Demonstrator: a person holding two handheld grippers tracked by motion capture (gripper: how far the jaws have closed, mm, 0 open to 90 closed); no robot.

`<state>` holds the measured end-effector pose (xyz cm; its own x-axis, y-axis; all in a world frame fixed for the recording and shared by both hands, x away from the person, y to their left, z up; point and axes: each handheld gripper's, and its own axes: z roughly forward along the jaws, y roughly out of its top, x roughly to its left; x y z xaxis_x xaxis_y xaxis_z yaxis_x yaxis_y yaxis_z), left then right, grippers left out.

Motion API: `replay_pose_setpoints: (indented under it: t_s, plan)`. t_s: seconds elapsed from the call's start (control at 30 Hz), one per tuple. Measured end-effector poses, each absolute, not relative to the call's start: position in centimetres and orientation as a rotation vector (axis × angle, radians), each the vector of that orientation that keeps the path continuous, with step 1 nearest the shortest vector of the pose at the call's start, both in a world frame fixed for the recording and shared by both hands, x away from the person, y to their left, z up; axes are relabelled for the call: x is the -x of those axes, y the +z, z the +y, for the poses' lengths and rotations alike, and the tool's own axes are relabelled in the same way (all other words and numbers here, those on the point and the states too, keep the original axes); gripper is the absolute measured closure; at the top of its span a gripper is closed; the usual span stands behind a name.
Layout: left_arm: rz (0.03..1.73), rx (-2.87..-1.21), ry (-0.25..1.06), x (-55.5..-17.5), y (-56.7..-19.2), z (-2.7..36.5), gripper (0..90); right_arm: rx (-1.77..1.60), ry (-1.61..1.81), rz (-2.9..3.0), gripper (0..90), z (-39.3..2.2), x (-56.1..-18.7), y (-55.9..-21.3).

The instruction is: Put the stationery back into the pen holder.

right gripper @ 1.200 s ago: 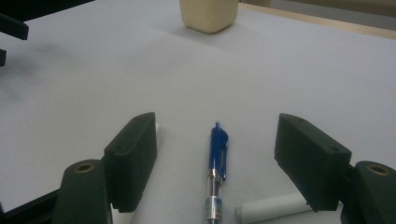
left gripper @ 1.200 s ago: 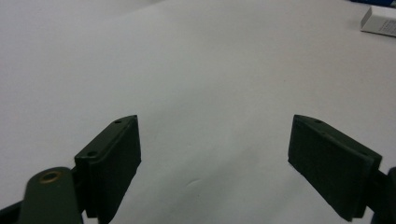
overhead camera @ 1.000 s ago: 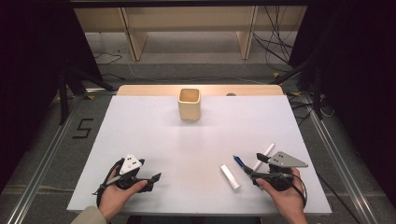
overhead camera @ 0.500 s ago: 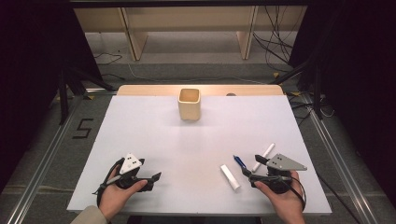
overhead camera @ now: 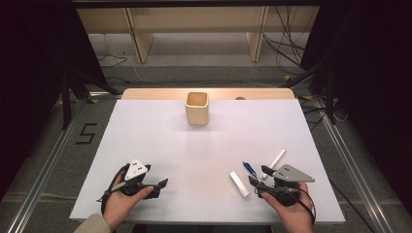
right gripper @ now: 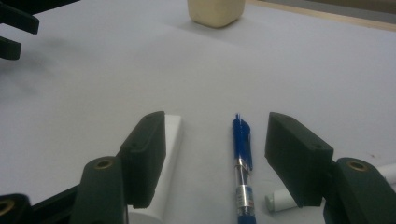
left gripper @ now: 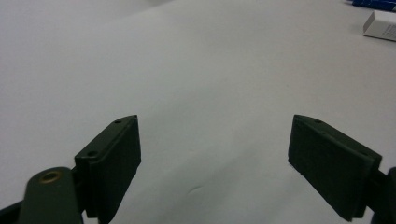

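My right hand-held gripper (right gripper: 212,154) straddles the pen (right gripper: 243,163), jaws just narrowing, not touching; next, pinch it, then cup (overhead camera: 197,108) at twelve. Left hand-held gripper (left gripper: 212,158) gapes empty.

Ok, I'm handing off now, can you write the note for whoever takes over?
Left gripper: open, nothing between its jaws, resting on the table's near left.
Right gripper: open, jaws just been closing around the blue pen, not pressing it yet.
White eraser lies left of the pen, white marker right.
Cup stands at the far edge.
Done: nothing picked up. Left: grip the pen.
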<state>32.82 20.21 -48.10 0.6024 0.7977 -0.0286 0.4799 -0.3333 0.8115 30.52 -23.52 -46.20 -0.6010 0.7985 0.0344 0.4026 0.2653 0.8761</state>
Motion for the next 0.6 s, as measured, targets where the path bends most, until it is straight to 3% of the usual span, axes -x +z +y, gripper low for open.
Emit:
replay_pose_setpoints:
  t_s: [0.6]
  plan:
    - [1.007,-1.998,0.485,-32.98,-48.12,19.95,16.9,-1.09,1.281,2.152,44.7,-23.0,-29.93,-46.55]
